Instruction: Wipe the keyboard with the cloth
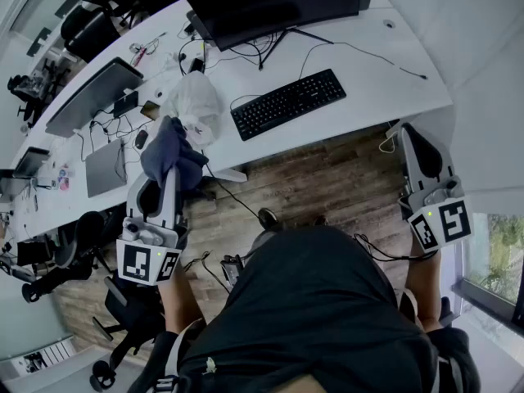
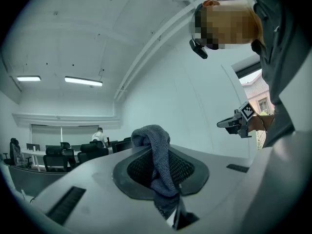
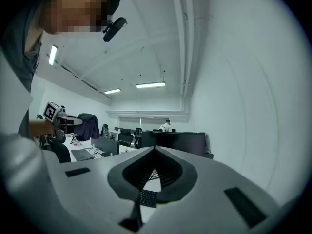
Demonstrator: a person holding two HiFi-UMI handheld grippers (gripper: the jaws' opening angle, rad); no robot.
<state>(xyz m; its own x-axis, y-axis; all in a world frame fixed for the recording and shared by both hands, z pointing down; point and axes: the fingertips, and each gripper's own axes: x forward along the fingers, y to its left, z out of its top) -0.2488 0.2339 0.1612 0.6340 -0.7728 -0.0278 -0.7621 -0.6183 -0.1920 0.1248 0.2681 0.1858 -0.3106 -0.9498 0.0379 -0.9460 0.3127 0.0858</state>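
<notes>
A black keyboard (image 1: 288, 103) lies on the white desk (image 1: 368, 56), in front of a dark monitor (image 1: 270, 2). A dark blue-grey cloth (image 1: 172, 155) hangs from my left gripper (image 1: 169, 170), which is shut on it, over the wooden floor and short of the desk. In the left gripper view the cloth (image 2: 158, 160) drapes over the closed jaws. My right gripper (image 1: 407, 137) is held up at the right, shut with nothing in it, near the desk's right end. Between its jaws, in the right gripper view, a bit of the keyboard (image 3: 147, 197) shows.
A white plastic bag (image 1: 196, 101) sits left of the keyboard amid cables. Further left are a second monitor (image 1: 94, 97) and a laptop (image 1: 105, 166). Office chairs (image 1: 90, 31) stand behind the desk. A cable trails over the wooden floor (image 1: 327, 170).
</notes>
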